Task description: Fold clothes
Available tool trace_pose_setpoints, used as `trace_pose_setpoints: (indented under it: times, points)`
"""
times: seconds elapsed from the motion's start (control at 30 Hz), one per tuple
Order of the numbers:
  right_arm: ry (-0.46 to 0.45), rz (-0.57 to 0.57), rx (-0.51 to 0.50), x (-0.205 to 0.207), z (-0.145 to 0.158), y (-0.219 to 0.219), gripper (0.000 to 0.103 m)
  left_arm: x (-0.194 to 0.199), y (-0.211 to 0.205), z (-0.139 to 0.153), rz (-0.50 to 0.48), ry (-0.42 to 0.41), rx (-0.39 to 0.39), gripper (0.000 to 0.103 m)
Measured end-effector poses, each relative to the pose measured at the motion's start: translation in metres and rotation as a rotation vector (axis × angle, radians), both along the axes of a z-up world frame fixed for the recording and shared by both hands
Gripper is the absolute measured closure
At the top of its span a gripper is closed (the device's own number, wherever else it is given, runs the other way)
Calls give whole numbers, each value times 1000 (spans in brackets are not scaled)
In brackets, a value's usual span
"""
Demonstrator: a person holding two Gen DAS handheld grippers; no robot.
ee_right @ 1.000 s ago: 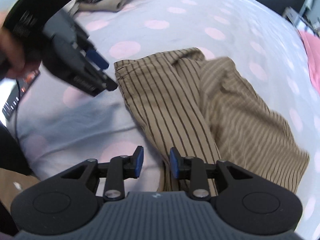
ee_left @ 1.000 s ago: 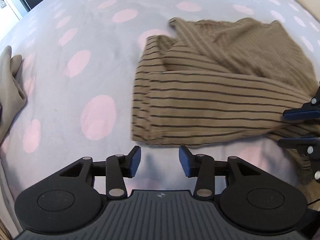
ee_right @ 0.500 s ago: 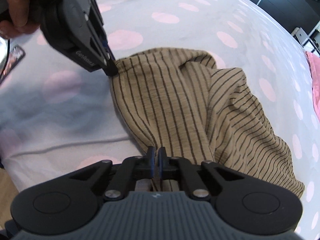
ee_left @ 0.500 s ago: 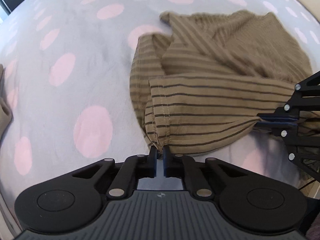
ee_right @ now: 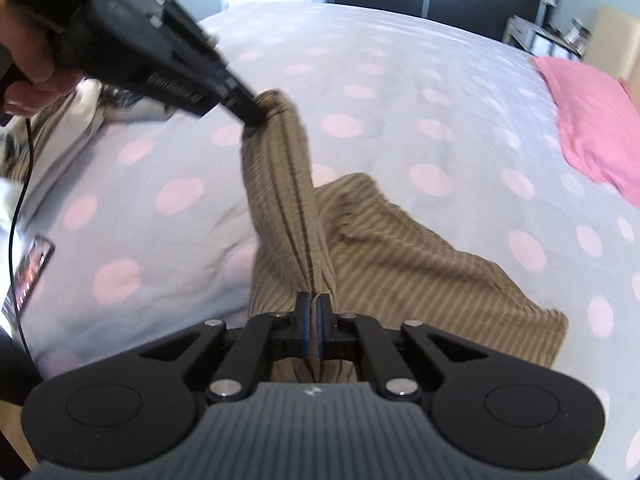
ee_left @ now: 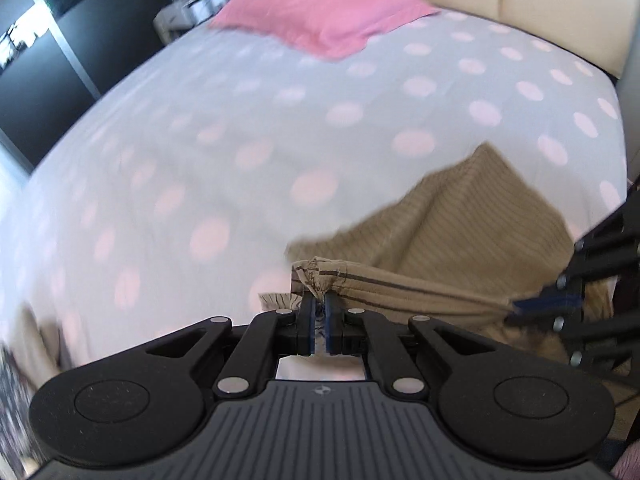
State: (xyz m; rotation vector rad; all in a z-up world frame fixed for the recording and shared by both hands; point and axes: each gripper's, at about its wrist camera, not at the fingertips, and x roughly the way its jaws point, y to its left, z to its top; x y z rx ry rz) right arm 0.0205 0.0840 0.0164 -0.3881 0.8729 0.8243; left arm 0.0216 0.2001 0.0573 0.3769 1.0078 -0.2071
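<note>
In the left wrist view, the black left gripper with blue pads (ee_left: 319, 312) had its 2 jaws pressed together on a bunched corner of the tan garment with thin dark stripes (ee_left: 472, 224). The pinched hem stood crumpled just above the fingertips. From there a taut band of the cloth ran to the right, where the black right gripper (ee_left: 532, 305) pinched its other end at the frame's edge. The rest of the garment hung below that band and trailed onto the pale grey bedsheet dotted with pink circles (ee_left: 200, 160). A pink pillow (ee_left: 320, 12) lay at the far end of the bed, against a cream padded headboard (ee_left: 540, 4). Much of this view was blurred.

In the right wrist view, the right gripper (ee_right: 313, 312) was clamped shut on a fold of the same striped garment (ee_right: 400, 256), with cloth visible between the pads. A narrow stretch of fabric rose from it up and to the left to the left gripper (ee_right: 252, 114), whose tip was closed on the cloth's upper end. A person's hand (ee_right: 28, 64) gripped that tool's handle at the top left corner. The lower part of the garment spread over the dotted sheet (ee_right: 400, 80) to the right. The pink pillow (ee_right: 592, 120) lay at the right edge, and a heap of other clothes (ee_right: 60, 120) sat at the left, too blurred to make out.
</note>
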Motion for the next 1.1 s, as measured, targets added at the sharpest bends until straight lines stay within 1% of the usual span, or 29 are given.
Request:
trace_pose_setpoints:
  times: [0.07, 0.17, 0.3, 0.4, 0.53, 0.67, 0.73, 0.83, 0.87, 0.9, 0.93, 0.97, 1.0, 1.07, 1.1]
  points:
    - [17, -47, 13, 15, 3, -19, 99, 21, -26, 8, -47, -2, 19, 101]
    - [51, -120, 38, 38, 3, -48, 99, 51, -66, 10, -112, -5, 47, 101]
    - [123, -224, 83, 68, -6, -86, 100, 82, -111, -4, -177, 2, 52, 101]
    - [191, -296, 118, 87, -19, -110, 100, 105, -136, -23, -208, 24, 66, 101]
    - [255, -378, 144, 106, -37, -131, 100, 126, -153, -48, -221, 42, 55, 101]
    - [281, -420, 144, 117, -50, -140, 99, 143, -158, -67, -188, 57, 18, 101]
    - [305, -441, 147, 121, -53, -144, 92, 150, -158, -79, -168, 74, 13, 101]
    - [319, -486, 143, 125, -57, -152, 92, 154, -154, -94, -133, 86, 23, 99]
    - [320, -502, 140, 127, -58, -156, 92, 153, -151, -95, -120, 76, 16, 93]
    - [324, -519, 136, 128, -60, -159, 92, 151, -148, -95, -107, 68, 4, 85]
    - [333, -533, 131, 129, -62, -162, 92, 149, -145, -94, -96, 63, -5, 81]
    - [342, -547, 126, 129, -64, -165, 92, 145, -143, -92, -86, 55, -4, 74]
    - [354, -558, 122, 130, -66, -167, 92, 140, -141, -90, -77, 48, -2, 70]
    - [399, -559, 132, 127, -72, -170, 92, 131, -138, -85, -71, 42, 0, 68]
    - [422, -554, 141, 124, -75, -170, 92, 125, -137, -84, -70, 57, -13, 67]
